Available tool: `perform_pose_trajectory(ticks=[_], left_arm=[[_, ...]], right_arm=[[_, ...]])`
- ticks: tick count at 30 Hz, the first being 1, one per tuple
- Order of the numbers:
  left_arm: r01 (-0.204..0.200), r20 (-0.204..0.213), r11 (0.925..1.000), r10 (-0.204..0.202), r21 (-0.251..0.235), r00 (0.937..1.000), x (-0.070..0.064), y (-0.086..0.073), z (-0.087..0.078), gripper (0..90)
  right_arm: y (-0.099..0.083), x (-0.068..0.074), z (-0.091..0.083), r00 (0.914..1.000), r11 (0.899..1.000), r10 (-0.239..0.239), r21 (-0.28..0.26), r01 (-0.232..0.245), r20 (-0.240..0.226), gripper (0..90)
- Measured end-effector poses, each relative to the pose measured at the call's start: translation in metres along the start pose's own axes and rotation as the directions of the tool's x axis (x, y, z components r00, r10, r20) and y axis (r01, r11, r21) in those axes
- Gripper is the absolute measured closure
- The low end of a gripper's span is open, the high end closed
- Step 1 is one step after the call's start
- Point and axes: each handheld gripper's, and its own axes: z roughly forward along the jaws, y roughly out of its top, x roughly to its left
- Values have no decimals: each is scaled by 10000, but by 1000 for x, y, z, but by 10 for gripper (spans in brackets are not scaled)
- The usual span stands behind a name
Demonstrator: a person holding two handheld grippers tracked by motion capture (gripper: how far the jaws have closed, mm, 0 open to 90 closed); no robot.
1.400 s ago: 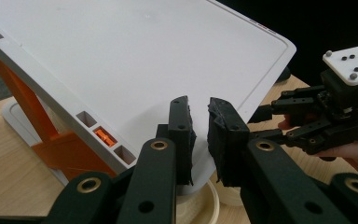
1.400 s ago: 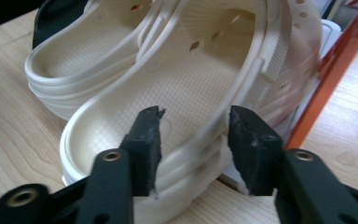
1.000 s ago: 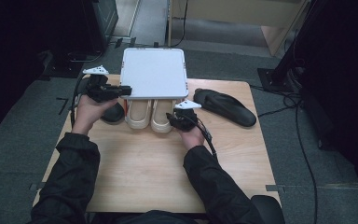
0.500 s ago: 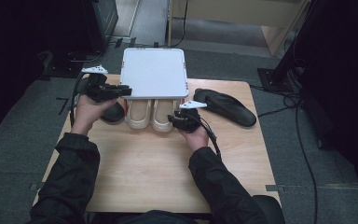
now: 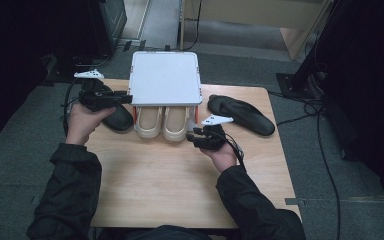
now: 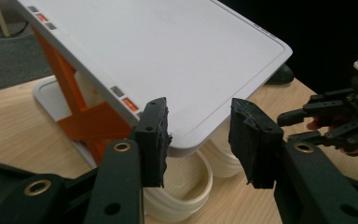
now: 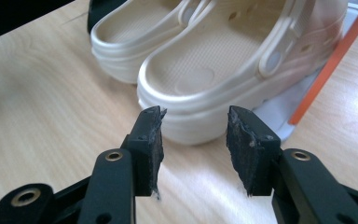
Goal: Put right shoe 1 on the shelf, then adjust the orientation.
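Jaws apart, the right gripper (image 5: 196, 136) sits just near of the right cream clog's (image 7: 242, 70) heel, toe pointing far under the white rack (image 5: 166, 77).

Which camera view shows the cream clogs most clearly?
The right gripper view: both cream clogs lie close ahead of the open right gripper, with footbeds, heel straps and holes plain. The high view shows their heels under the white rack. The left gripper view shows heel rims below that rack's edge.
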Motion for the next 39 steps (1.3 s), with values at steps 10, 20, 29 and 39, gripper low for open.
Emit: perform_pose_trajectory(ticks=[10, 20, 29, 39], left_arm=[[504, -698, 9987, -501, 27, 9963, 12, -16, -13, 566], [1045, -1130, 9945, -1041, -18, 9881, 30, -38, -15, 574], [1420, -1564, 9897, -1371, 203, 9781, 51, -61, 1, 590], [1656, -1924, 9832, -1483, 769, 9700, 69, -80, 27, 682]], right_arm=[[-15, -8, -21, 9997, 9997, 46, -250, -51, -229, 569], [-20, -18, -26, 9995, 9991, 24, -430, -38, -330, 571], [-20, -21, -27, 9994, 9980, 109, -622, -129, -330, 571], [-21, -22, -25, 9999, 9985, -17, -547, 8, -162, 587]])
